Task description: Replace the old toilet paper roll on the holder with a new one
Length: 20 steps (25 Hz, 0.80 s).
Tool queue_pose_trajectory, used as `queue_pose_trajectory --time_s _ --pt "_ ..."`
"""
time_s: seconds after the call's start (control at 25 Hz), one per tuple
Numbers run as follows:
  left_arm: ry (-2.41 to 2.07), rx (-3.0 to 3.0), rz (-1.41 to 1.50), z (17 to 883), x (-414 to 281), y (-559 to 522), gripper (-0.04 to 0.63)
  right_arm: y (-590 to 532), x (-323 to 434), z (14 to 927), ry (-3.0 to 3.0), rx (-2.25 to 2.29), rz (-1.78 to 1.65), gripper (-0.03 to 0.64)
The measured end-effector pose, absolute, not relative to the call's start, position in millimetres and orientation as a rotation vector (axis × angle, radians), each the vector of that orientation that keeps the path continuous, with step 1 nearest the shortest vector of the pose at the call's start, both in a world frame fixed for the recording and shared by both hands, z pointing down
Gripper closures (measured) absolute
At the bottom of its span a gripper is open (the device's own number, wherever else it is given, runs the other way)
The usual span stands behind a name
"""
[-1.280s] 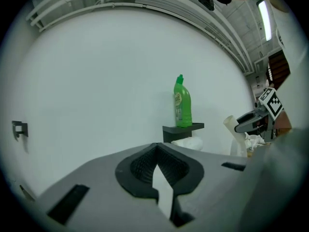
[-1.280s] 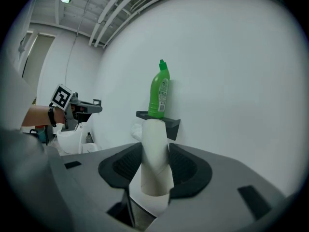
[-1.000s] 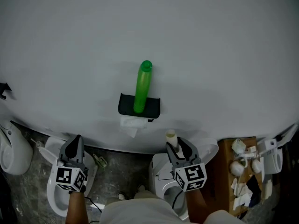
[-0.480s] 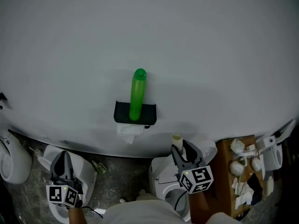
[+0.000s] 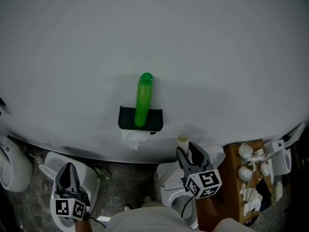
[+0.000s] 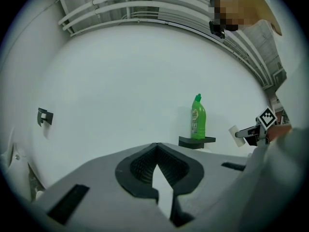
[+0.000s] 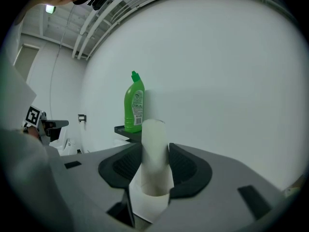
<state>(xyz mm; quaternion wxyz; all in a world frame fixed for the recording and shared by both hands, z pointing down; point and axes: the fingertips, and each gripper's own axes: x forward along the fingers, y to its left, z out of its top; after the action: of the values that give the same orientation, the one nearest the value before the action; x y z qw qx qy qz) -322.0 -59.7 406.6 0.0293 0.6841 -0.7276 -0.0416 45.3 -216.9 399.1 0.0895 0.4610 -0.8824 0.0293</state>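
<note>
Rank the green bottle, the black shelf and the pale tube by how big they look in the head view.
Green bottle and black shelf: too alike to rank.
Pale tube: clearly smallest.

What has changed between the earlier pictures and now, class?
The left tool, shut and empty, drew back from the wall. The right tool shifted only slightly, still gripping the cardboard tube. The green bottle stayed on the black holder.

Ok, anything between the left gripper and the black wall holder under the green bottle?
Nothing visible. The left gripper faces the black wall holder unobstructed; the right gripper, gripping a pale cardboard tube, sits to its right.
</note>
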Motion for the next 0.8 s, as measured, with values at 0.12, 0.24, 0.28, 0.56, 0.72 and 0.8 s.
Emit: queue_pose_trajectory --time_s 0.12,0.24,0.28,0.56,0.72,0.8 --pt "-2.247 2.132 -0.104 402 -315 -65 0.590 -219 35 397 -2.653 1.354 0.108 0.442" --pt "-2.268 2.156 -0.066 396 -312 -64 0.590 -217 30 397 -2.658 1.335 0.108 0.442" --pt "-2.268 2.158 -0.060 394 -311 -64 0.589 -217 28 397 -2.658 1.327 0.106 0.442" --pt "-2.261 2.163 -0.054 389 -309 -65 0.591 -213 24 394 -2.678 1.296 0.104 0.442" --pt "-2.256 2.172 -0.056 387 -308 -67 0.589 -212 24 392 -2.685 1.302 0.100 0.440" --pt "-2.253 2.173 -0.058 387 -308 -68 0.591 -211 24 392 -2.685 1.297 0.098 0.440"
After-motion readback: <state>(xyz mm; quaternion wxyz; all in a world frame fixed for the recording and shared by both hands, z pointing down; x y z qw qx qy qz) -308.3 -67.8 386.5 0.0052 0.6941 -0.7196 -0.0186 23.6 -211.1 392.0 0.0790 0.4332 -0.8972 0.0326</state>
